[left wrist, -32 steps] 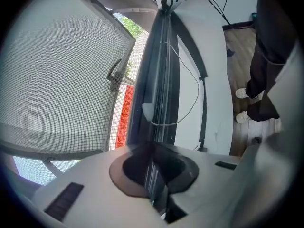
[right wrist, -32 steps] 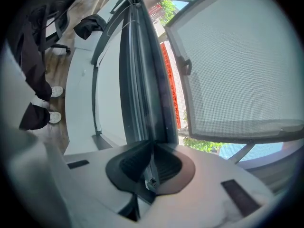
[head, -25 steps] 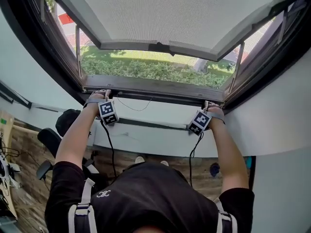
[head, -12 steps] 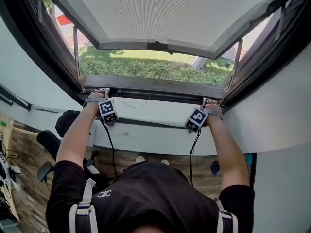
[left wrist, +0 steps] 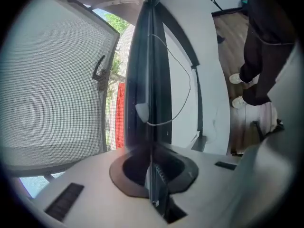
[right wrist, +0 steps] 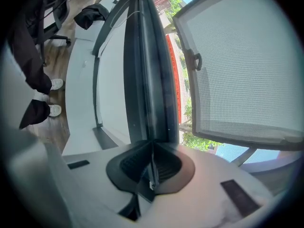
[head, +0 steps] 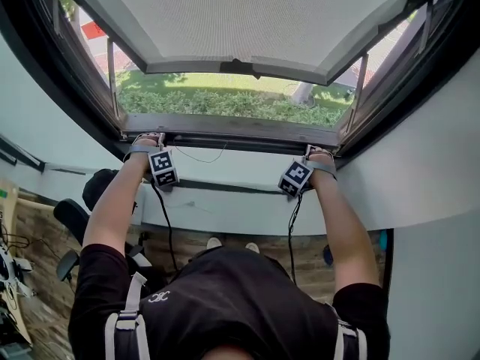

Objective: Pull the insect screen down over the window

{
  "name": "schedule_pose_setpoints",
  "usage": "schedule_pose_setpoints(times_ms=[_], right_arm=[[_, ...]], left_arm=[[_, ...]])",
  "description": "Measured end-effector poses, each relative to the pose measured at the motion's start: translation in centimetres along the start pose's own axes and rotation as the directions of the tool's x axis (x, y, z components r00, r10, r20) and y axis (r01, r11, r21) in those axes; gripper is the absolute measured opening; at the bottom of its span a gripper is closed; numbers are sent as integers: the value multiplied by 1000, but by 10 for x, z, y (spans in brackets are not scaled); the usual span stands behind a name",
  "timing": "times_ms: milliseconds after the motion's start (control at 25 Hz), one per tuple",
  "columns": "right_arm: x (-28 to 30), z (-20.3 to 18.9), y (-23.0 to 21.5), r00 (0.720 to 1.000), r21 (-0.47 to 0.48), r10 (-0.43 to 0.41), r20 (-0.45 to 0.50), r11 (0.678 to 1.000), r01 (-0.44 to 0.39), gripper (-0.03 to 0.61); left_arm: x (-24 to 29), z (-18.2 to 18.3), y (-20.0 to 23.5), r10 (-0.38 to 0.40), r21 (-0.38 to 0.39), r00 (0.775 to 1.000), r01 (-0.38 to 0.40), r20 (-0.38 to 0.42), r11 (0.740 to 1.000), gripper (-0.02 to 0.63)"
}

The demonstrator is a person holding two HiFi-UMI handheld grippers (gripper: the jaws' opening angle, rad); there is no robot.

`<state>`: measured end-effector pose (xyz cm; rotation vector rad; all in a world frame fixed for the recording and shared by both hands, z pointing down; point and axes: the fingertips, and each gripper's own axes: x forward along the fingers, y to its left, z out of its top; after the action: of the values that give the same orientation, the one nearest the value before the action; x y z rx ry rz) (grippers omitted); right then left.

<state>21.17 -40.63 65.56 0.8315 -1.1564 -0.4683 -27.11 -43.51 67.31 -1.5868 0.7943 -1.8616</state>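
Left gripper (head: 152, 138), right gripper (head: 318, 152) — jaws pinched shut on thin edge of bar (head: 232, 129) along window (head: 60, 81) bottom. Screen (head: 225, 21) hangs tilted outward above; greenery (head: 225, 105) shows plain through gap. Judged: grip set, screen not yet over window — pull mostly left.

L gripper (head: 150, 138) and R gripper (head: 319, 153) have each rolled a little where they sit at the lower rail (head: 232, 130). In head view the whole window (head: 67, 73), rail incl., now sits a bit higher and further left, arms shifted w/ it.
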Motion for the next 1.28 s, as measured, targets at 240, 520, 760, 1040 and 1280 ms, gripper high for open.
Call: schedule_pose_setpoints(times_ms=[240,520,760,1040,1280], right_arm=[[3,-2,2,998,-5,67,-4,998,-67,17],[-2,0,2,998,22,46,35,999,-46,23],[-10,4,-2,992,67,91,83,993,-96,112],[-11,1,-4,992,18,117,51,993,-119,39],[-10,2,17,977,16,208,50,978,-209,197]], left_arm=[[0,6,0,-76,-59,997,76,-10,995,29],[-8,4,5,42,-115,999,-44,-23,992,32],[-11,4,13,75,-146,996,-80,-38,986,34],[-7,2,7,18,-94,999,-21,-33,995,32],[-4,3,-10,-82,-107,997,80,-13,991,124]])
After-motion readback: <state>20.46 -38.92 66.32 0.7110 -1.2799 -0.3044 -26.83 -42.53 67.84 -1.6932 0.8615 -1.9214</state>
